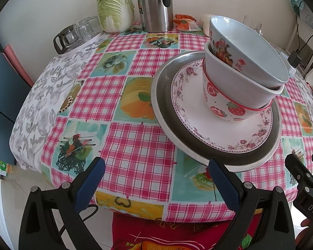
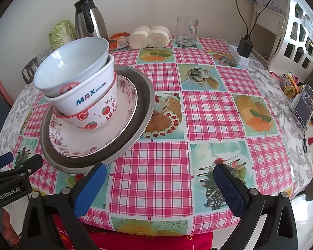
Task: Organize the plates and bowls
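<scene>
Two wrist-cam fisheye views over a round surface (image 1: 135,145) w/ pink check and food-print cloth. Both grippers hover at the near edge, jaws wide open, holding nothing.

The task's things are already one stack: a steel tray (image 1: 162,112) at the bottom, a floral plate (image 1: 198,112) on it, then a strawberry bowl (image 1: 225,106), a white bowl (image 1: 235,81) and a pale blue bowl (image 1: 250,48) nested on top. The upper two bowls sit tilted, not level.

Key relation: the stack lies ahead and to the right of the left gripper (image 1: 156,166); its right finger tip overlaps the tray's near rim in view. From the right gripper (image 2: 158,170) the stack is ahead and to the left, the tray (image 2: 144,95) rim just past the left finger tip. So the stack sits between the two grippers, approx. equally near both. The tray is round, no long axis. Its near rim faces the jaws.

In the right view the white bowl (image 2: 83,98) reads "MAX".

Hard to tell: whether either finger really touches the tray rim or only overlaps it in view. Bowl bases are hidden by nesting, so how firmly they seat is unclear. Whether any more dishes lie outside the frames can't be known; none show elsewhere on the cloth.

Background: cabbage (image 1: 114,8), steel jug (image 1: 154,6), glass mug (image 2: 186,31), buns (image 2: 149,36), phone (image 2: 304,106) at the right edge.
</scene>
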Action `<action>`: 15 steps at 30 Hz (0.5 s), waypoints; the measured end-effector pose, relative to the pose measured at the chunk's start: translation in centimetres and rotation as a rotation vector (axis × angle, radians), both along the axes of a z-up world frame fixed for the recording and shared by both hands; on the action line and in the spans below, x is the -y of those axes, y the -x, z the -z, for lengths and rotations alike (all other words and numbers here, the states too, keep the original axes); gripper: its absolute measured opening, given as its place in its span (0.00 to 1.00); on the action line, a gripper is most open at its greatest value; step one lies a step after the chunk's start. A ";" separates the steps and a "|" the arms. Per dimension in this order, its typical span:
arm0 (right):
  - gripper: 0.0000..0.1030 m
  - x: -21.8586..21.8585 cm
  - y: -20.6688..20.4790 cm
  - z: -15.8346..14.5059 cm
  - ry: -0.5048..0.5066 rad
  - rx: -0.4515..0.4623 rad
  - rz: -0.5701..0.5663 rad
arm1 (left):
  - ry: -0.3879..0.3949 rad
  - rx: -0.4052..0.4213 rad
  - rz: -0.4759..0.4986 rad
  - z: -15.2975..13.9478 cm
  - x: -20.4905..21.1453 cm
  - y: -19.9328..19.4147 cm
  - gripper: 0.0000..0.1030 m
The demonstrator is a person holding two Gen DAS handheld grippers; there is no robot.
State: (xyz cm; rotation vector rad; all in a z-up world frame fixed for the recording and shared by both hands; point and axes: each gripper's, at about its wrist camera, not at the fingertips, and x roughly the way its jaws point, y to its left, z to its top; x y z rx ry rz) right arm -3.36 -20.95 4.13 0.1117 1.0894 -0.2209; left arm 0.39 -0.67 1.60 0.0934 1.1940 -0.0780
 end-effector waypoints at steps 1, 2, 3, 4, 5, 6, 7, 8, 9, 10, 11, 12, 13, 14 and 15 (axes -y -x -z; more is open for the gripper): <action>1.00 0.0 0.0 0.0 0.000 0.000 0.000 | 0.000 0.000 0.001 0.0 0.0 -0.1 0.96; 1.00 0.0 0.0 0.0 0.000 0.000 0.000 | 0.000 0.000 0.001 0.0 0.0 -0.1 0.96; 1.00 0.0 0.0 0.0 0.000 0.000 0.000 | 0.000 -0.001 0.000 0.0 0.0 0.0 0.96; 1.00 0.0 0.0 0.0 0.000 0.000 0.000 | 0.000 -0.001 -0.001 0.0 0.0 0.0 0.96; 1.00 0.0 0.0 0.0 -0.001 0.000 0.000 | 0.000 -0.002 -0.003 0.0 -0.1 0.0 0.96; 1.00 0.0 0.0 0.0 0.000 0.000 0.000 | 0.000 -0.003 -0.004 0.0 -0.1 0.0 0.96; 1.00 0.0 0.0 0.0 0.000 0.000 0.000 | 0.002 -0.004 -0.005 0.1 -0.1 0.1 0.96; 1.00 0.0 0.0 -0.1 0.000 0.000 0.000 | 0.004 -0.005 -0.004 0.0 -0.2 0.1 0.96; 1.00 0.0 0.0 -0.1 0.000 0.000 0.000 | 0.006 -0.005 -0.004 0.0 -0.2 0.0 0.96; 1.00 0.1 0.0 -0.1 0.000 0.000 0.000 | 0.008 -0.006 -0.003 0.0 -0.2 0.1 0.96; 1.00 0.1 -0.1 -0.1 0.000 0.000 -0.001 | 0.007 -0.007 -0.004 0.1 -0.2 0.1 0.96; 1.00 0.0 0.0 0.0 0.001 0.000 -0.002 | 0.006 -0.009 -0.005 0.1 -0.1 0.0 0.96; 1.00 0.0 0.0 0.0 0.002 0.000 -0.003 | 0.007 -0.011 -0.006 0.1 -0.1 -0.1 0.96; 1.00 0.0 0.0 0.0 0.002 0.000 -0.004 | 0.011 -0.010 -0.007 0.1 -0.1 0.0 0.96; 1.00 0.0 0.0 0.0 0.002 0.000 -0.005 | 0.014 -0.010 -0.010 0.0 -0.2 0.0 0.96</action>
